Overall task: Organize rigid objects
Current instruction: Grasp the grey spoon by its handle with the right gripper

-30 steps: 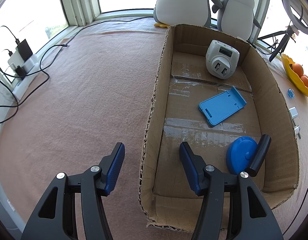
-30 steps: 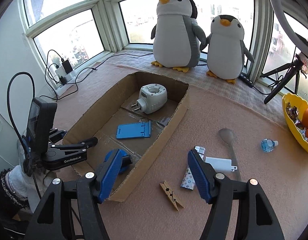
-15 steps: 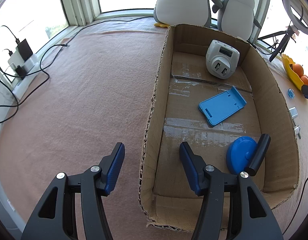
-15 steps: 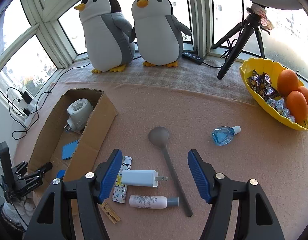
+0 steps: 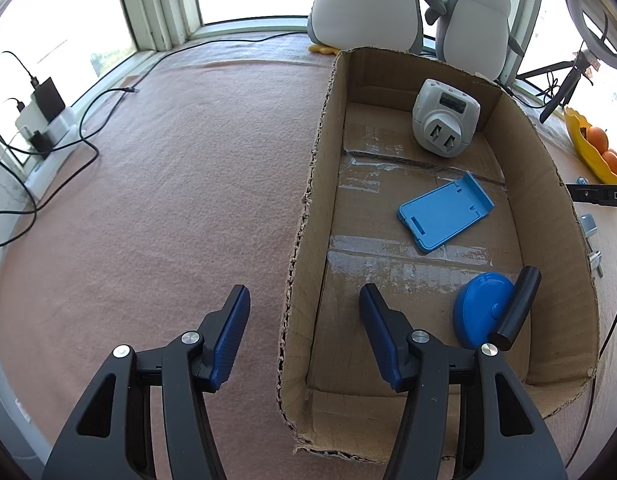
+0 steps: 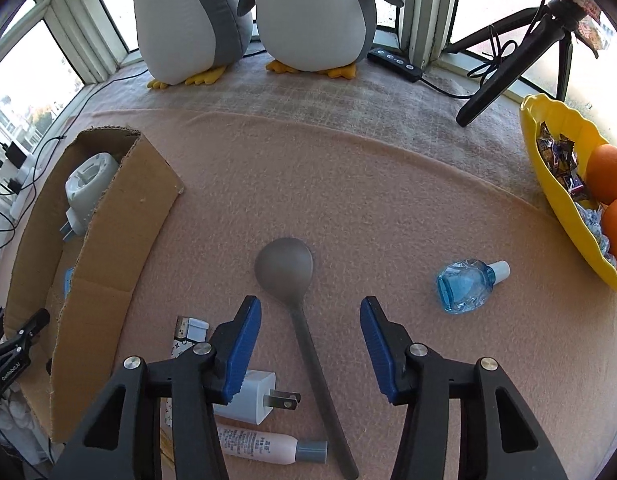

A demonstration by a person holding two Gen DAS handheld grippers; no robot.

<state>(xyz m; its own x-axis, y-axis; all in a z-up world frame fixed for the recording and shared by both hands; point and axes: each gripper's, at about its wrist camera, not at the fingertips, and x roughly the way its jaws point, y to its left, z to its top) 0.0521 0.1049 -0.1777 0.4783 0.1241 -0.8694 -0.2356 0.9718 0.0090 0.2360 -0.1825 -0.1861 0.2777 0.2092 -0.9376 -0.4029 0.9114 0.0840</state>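
Straddling the near left wall of the cardboard box [image 5: 308, 216], the left gripper [image 5: 304, 312] has its jaws spread wide and grips nothing: one blue-padded finger hangs outside the box over the pink cloth [image 5: 168, 200], the other inside it above the taped floor. Inside the box, a white plug adapter [image 5: 444, 122] sits at the far end, a blue phone stand [image 5: 444, 212] lies flat near the middle, and a blue round object with a black handle [image 5: 492, 312] rests against the right wall at the near end. Two plush penguins [image 5: 368, 0] stand just beyond the far wall of the box. To the right of the box, the right gripper [image 6: 310, 340] is also wide open and empty, poised over a grey spoon [image 6: 284, 268] whose handle runs between the two fingers while its bowl lies just ahead of the fingertips. Between the spoon and the box lie a white charger [image 6: 254, 396] with its prongs toward the spoon handle, a white tube with a grey cap [image 6: 268, 446] nearer the camera, and a small patterned pack [image 6: 186, 330] close to the box wall. Farther from the box than the spoon, a small blue bottle [image 6: 464, 288] lies on its side, and beyond it a yellow bowl [image 6: 548, 168] holds oranges and sweets.
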